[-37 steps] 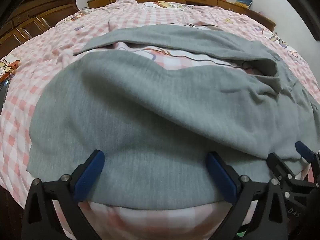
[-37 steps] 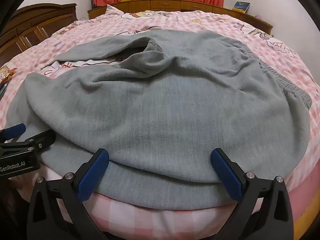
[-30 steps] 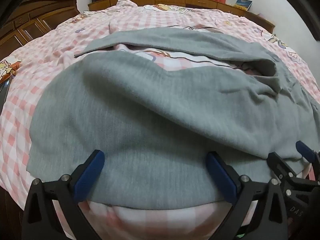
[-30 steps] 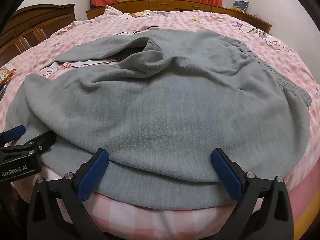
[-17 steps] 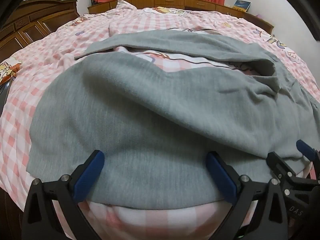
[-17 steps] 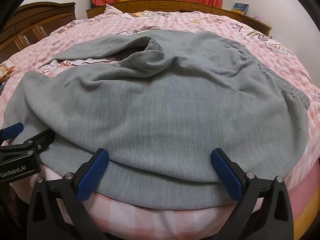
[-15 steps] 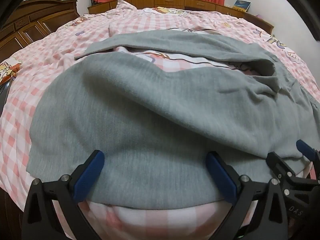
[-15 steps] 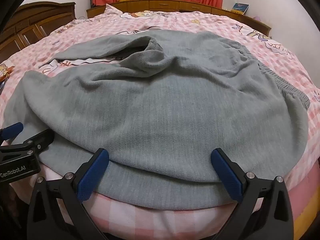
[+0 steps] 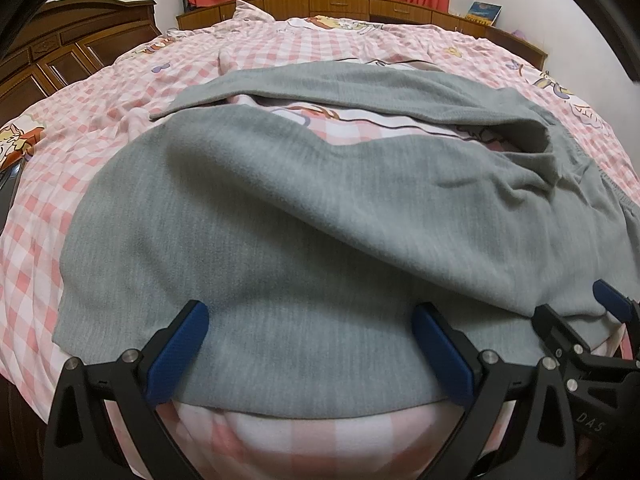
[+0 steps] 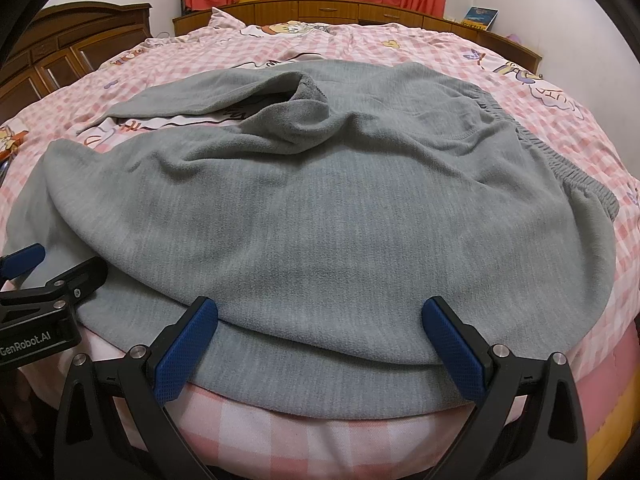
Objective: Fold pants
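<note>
Grey sweatpants (image 9: 304, 216) lie spread on the pink checked bed (image 9: 100, 128), near leg along the front edge, far leg (image 9: 360, 92) behind it. In the right wrist view the pants (image 10: 340, 216) show their elastic waistband (image 10: 560, 160) at the right. My left gripper (image 9: 310, 348) is open over the near leg's edge. My right gripper (image 10: 320, 344) is open over the near hip edge. Each gripper also shows in the other's view: the right one (image 9: 600, 320) and the left one (image 10: 48, 276).
A dark wooden wardrobe (image 9: 72, 56) stands at the left. A low wooden headboard shelf (image 9: 360, 4) with a book (image 9: 484, 12) runs along the back under red curtains. The bed's front edge (image 10: 320, 432) is just below my fingers.
Almost nothing has changed. Both grippers stay open at the pants' near edge, with only a slight shift of view.
</note>
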Available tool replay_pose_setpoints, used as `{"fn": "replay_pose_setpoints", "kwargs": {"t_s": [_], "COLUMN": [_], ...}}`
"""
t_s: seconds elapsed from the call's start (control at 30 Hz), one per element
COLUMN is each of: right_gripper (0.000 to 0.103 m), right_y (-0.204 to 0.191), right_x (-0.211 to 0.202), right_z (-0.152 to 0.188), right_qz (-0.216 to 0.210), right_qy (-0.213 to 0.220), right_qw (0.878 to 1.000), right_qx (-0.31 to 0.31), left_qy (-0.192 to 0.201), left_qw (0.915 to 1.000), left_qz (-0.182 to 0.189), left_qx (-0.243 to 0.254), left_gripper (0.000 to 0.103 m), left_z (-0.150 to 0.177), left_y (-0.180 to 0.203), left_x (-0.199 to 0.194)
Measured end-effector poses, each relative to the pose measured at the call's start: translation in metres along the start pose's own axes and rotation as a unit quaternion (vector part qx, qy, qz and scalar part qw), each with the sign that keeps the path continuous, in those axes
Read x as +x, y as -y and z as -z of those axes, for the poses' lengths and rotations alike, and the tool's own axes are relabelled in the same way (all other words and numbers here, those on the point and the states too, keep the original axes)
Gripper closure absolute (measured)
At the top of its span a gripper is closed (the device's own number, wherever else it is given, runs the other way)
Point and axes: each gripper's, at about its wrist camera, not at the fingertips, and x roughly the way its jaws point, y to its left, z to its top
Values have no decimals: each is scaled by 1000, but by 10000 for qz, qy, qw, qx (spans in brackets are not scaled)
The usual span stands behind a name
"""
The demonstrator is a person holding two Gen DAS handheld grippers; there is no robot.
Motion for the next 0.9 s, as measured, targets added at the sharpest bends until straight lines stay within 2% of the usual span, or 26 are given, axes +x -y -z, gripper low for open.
{"fn": "replay_pose_setpoints", "kwargs": {"t_s": [0.9], "right_gripper": [0], "right_y": [2], "right_x": [-2], "right_z": [-3], "right_qz": [-43], "right_qy": [-169], "right_qw": [9998], "right_qx": [-45], "left_qy": [-101], "left_qw": [9999], "left_qz": [74], "left_qx": [77], "left_gripper": [0], "left_z": [-1], "left_y": [-1], "left_x": [-1]}}
